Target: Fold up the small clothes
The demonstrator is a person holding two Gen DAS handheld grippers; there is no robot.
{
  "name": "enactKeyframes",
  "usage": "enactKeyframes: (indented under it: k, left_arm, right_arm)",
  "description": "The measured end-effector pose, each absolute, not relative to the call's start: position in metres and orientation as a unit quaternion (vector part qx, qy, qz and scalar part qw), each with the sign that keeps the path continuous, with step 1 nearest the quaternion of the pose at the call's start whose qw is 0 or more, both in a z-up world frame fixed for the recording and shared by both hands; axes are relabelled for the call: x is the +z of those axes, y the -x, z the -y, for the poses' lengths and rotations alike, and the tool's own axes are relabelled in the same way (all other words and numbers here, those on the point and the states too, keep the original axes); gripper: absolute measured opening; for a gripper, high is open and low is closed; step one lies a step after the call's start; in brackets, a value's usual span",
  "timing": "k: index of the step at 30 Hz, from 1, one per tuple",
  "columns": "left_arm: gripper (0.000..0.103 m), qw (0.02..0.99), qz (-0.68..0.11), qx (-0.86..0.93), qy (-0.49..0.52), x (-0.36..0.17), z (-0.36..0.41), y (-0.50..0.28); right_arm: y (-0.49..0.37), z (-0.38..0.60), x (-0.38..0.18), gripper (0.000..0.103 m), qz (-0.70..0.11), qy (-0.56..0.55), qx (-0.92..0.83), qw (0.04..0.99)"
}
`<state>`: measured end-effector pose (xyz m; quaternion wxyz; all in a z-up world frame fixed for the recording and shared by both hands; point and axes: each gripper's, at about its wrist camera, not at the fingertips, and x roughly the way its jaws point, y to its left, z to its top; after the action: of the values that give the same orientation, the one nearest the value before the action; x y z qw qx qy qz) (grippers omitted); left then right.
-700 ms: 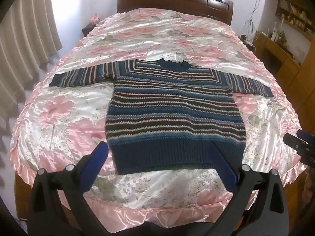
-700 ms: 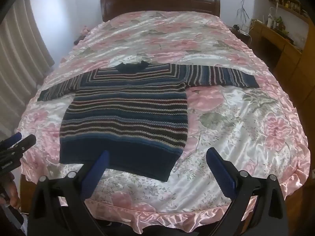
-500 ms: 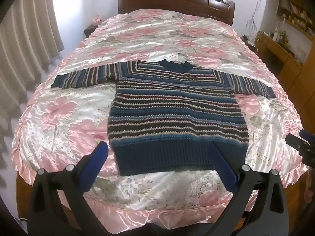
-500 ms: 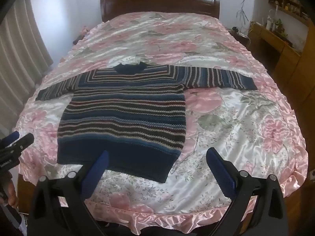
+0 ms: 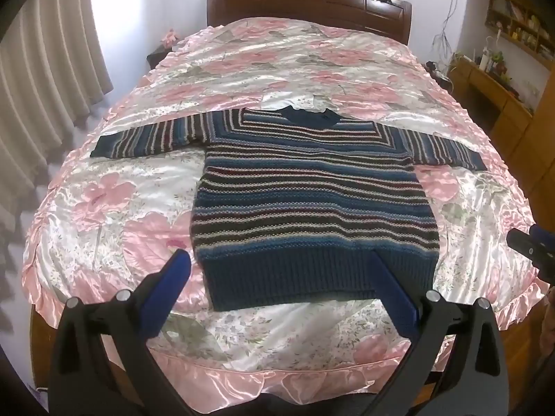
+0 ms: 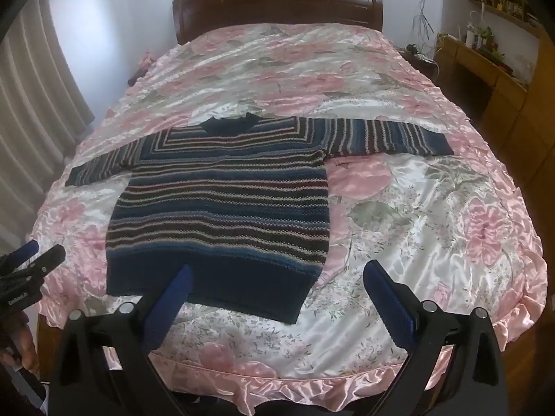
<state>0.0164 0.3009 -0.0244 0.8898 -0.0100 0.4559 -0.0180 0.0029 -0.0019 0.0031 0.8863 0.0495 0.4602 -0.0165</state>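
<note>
Striped sweater spread flat on the bed

Left wrist view: left gripper (image 5: 277,286) gapes wide (holding nothing) over sweater (image 5: 312,201) hem, near bed (image 5: 104,208) foot. Right wrist view: right gripper (image 6: 275,294) equally wide, empty, above the hem's right corner

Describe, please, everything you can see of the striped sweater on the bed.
The sweater is a knit pullover in dark blue with thin cream and reddish stripes, a plain navy ribbed hem and a navy round collar. It lies flat and unfolded on the pink floral bedspread, collar toward the headboard, hem toward the foot, both sleeves stretched straight out sideways. Only the bedspread touches it; both grippers hang short of the hem, jaws open.
</note>
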Motion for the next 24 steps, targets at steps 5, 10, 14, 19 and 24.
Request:
enactKeyframes:
  k: [5, 10, 14, 19, 24]
  left_arm:
    - [0.100, 0.889, -0.457, -0.017, 0.011, -0.0250, -0.3009, -0.0162]
    - [0.100, 0.889, -0.457, -0.018, 0.012, -0.0266, -0.3021, -0.0163]
    - [0.100, 0.889, -0.457, -0.018, 0.011, -0.0266, -0.3017, -0.0163]
    - [0.100, 0.888, -0.459, -0.019, 0.012, -0.0284, -0.3025, -0.0165]
    - [0.100, 0.888, -0.460, -0.018, 0.012, -0.0302, -0.3023, -0.0164]
  right_arm:
    - [-0.0009, 0.0026, 0.0031, 0.099, -0.462, -0.050, -0.017, 0.885]
    - [-0.0017, 0.0020, 0.0002, 0.099, -0.464, -0.047, -0.020, 0.884]
    - [-0.0015, 0.0025, -0.0010, 0.099, -0.465, -0.049, -0.020, 0.884]
    - [-0.0022, 0.0028, -0.0036, 0.099, -0.467, -0.049, -0.019, 0.883]
    - [-0.0023, 0.0028, -0.0038, 0.099, -0.467, -0.049, -0.019, 0.883]
